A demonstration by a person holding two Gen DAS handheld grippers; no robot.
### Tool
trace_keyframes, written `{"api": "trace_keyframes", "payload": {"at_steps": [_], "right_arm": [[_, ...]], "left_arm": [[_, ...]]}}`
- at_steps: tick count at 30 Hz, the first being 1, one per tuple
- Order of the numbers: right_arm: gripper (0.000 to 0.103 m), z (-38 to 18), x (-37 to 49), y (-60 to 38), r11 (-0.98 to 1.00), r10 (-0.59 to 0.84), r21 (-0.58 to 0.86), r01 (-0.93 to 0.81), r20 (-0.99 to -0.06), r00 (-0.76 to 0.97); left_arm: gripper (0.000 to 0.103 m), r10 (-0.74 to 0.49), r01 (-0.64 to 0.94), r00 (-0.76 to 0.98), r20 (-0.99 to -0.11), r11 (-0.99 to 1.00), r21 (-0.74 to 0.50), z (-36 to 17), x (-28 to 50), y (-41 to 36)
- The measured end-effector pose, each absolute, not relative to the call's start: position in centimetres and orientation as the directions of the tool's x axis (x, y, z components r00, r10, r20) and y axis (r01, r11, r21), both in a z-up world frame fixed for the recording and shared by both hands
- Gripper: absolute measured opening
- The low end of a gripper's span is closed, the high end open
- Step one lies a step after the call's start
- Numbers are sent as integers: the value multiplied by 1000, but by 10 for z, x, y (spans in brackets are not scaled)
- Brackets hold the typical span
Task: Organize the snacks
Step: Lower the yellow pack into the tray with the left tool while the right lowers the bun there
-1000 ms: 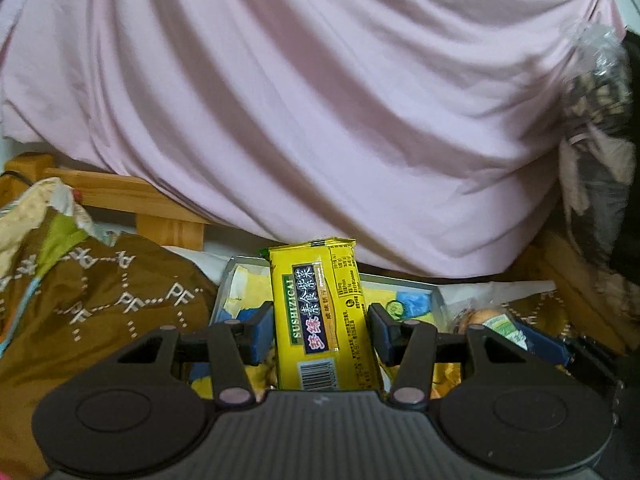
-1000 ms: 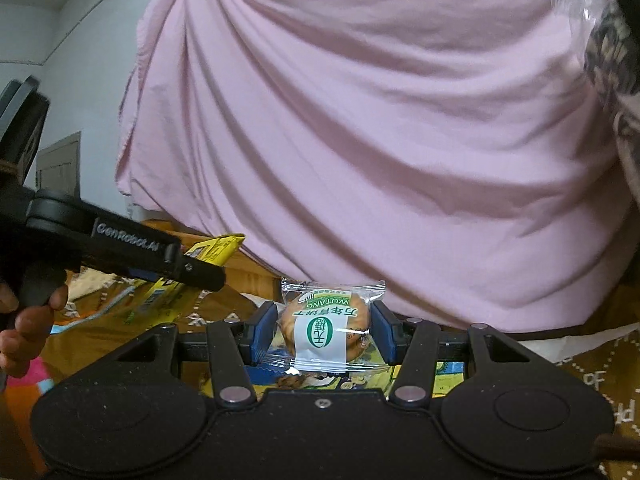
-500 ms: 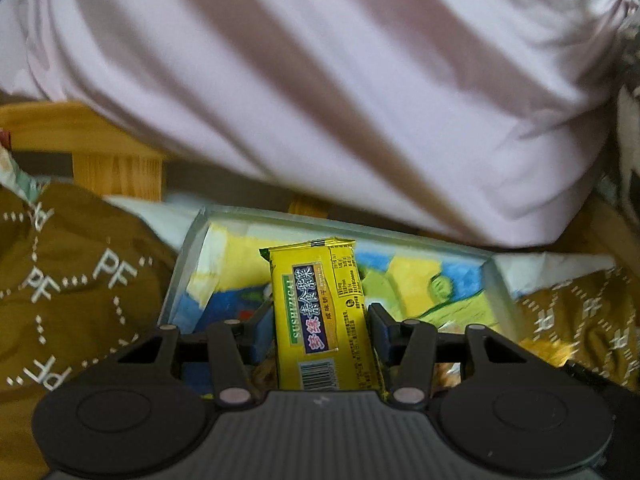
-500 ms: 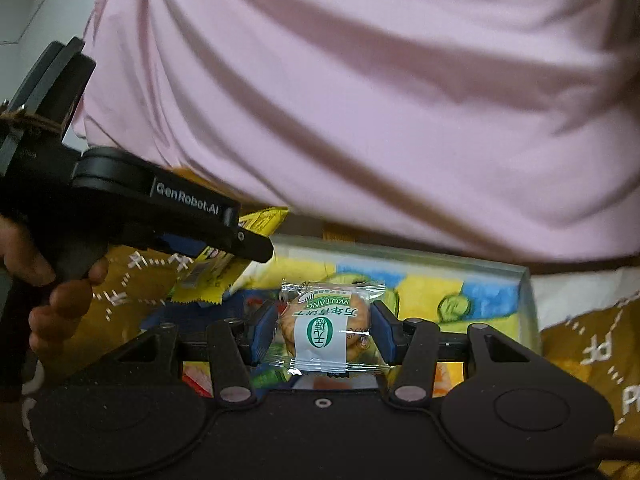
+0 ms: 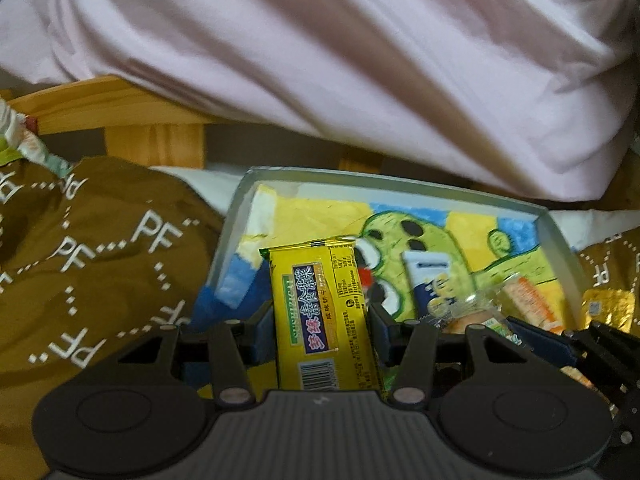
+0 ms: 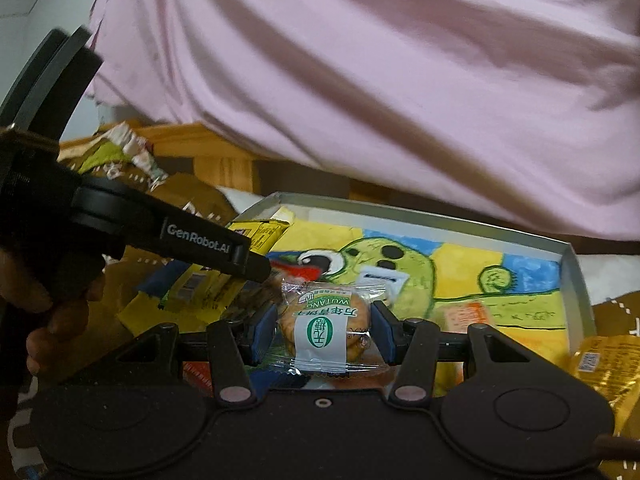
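the left gripper (image 5: 322, 316) is clamped on a long yellow biscuit packet (image 5: 324, 312), its blue pads pressing both long edges; the packet stands lengthwise between the fingers, barcode end nearest the camera and far end reaching over the near left part of a shallow box (image 5: 236, 208). the box has pale grey walls and a floor printed with a green cartoon figure on yellow and blue. inside it, to the right of the yellow packet, lie a small white and blue sachet (image 5: 426, 280) and an orange and white wrapped snack (image 5: 526, 300) near the right wall.

the right gripper (image 6: 324, 326) is clamped on a round cake in a clear wrapper (image 6: 322, 324) with a white and green label, held by its two sides over the near edge of the same box (image 6: 576, 276). in this view the left gripper's black body comes in from the left, with the person's hand (image 6: 52, 312) around its handle, and its yellow packet pokes out beyond it over the box's left side.

a gold foil packet (image 6: 604, 364) lies outside the box, just beside its near right corner, on a brown cloth with white letters (image 5: 100, 256). a pink sheet (image 5: 360, 60) hangs across the far side over a wooden frame (image 5: 120, 116).
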State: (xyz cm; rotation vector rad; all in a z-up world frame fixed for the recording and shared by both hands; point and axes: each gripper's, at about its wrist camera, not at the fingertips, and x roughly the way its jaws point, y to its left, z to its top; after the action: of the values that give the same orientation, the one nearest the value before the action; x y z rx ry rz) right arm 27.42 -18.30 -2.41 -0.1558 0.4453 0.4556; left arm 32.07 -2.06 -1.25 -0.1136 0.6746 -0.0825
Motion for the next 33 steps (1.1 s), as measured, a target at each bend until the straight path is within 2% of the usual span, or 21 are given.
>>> {"api": "trace_keyframes", "payload": {"at_steps": [5,9,19,21,25,27,33], "right_arm": [[53,-28,275,-171,883,376,-82,-461,-464,802],[53,-30,277,-167,882,361,-106,-459,-477,802],[56,-36,277,-165,882,348,-118,-455,-487,801],[62,-36,278,-166,884,350,-110,-454,-487,800],[74,-33,275,-171,894,357,-80,-442,-471,807],[83,-29,272,-176,900,358,-60,-431,-458,813],[96,-7,255,-198,923,352,4,-384,-410,842]], "left_arm": [[54,-76,-7,766,-639,992,-126,-24,321,-9],[54,-85,-53,751,-655,981,-188,-31,322,4],[56,-99,-52,744,-661,977,-206,-37,319,4],[60,-103,-55,744,-661,975,-213,-37,317,6],[76,-107,-50,759,-642,974,-221,-31,311,9],[82,-115,-44,769,-629,972,-232,-25,306,10],[98,-112,-32,820,-561,970,-241,0,278,7]]}}
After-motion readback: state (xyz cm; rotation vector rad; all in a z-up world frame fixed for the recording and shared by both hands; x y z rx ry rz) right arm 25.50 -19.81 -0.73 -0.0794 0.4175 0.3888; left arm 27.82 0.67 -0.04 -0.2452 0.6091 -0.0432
